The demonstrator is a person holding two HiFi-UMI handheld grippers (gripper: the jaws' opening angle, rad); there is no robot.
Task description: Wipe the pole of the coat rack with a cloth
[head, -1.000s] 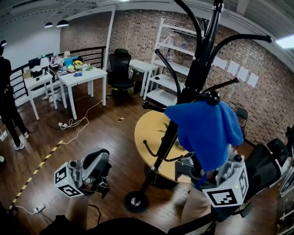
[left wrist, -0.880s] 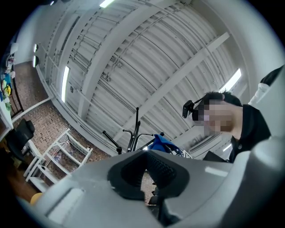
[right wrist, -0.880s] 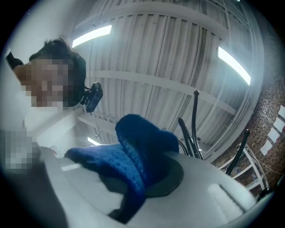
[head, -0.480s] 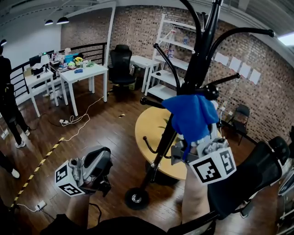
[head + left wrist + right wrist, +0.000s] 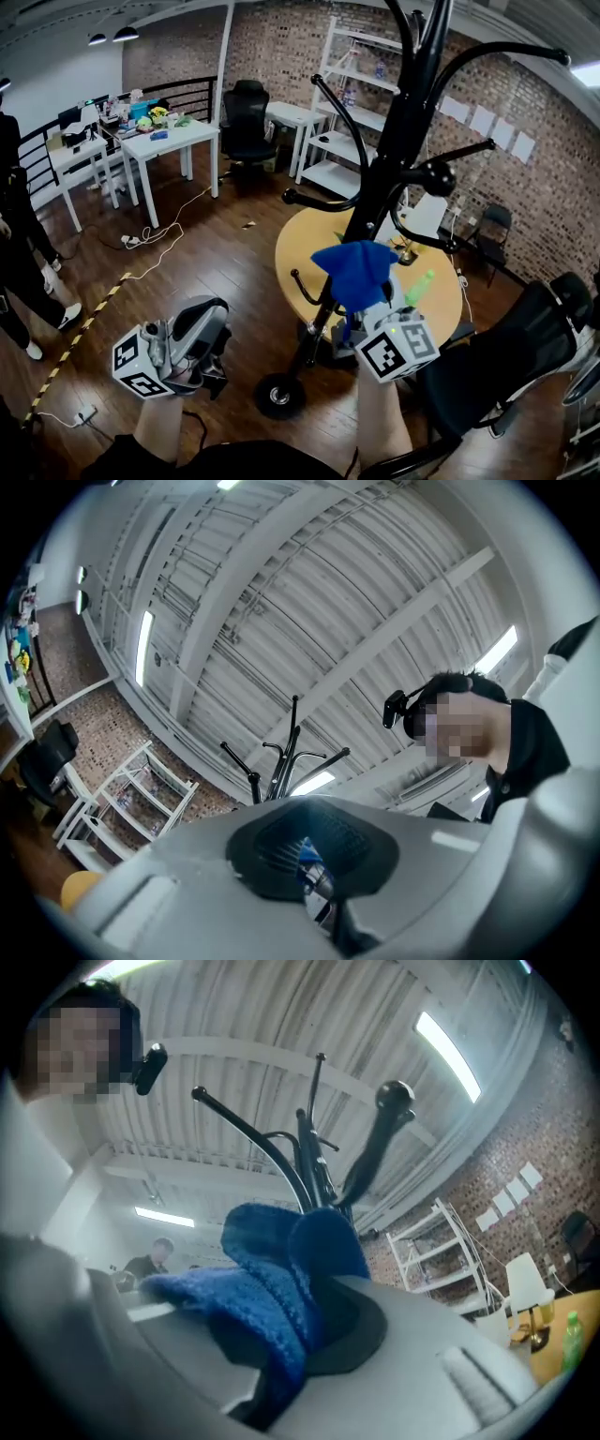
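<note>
The black coat rack pole [image 5: 383, 178] rises on a slant from its round base [image 5: 278, 397] on the wood floor, with curved hooks branching off. A blue cloth [image 5: 356, 270] lies against the lower pole, just above the lowest hooks. My right gripper [image 5: 370, 319] is shut on it from below; the right gripper view shows the cloth [image 5: 281, 1288] bunched between the jaws, with the rack [image 5: 314, 1162] behind. My left gripper [image 5: 208, 361] is shut and holds nothing, low at the left, well apart from the rack. In the left gripper view the rack [image 5: 281, 775] is far off.
A round yellow table [image 5: 305, 267] stands behind the pole, with a green bottle [image 5: 419, 288] on it. A black office chair [image 5: 511, 361] is close on the right. White desks [image 5: 173, 150], white shelving [image 5: 352, 122], floor cables [image 5: 155, 248] and a person [image 5: 19, 272] are farther left.
My right gripper has carried the blue cloth down the pole, from the upper knobbed hook to just above the lowest hooks. The left gripper has barely moved.
</note>
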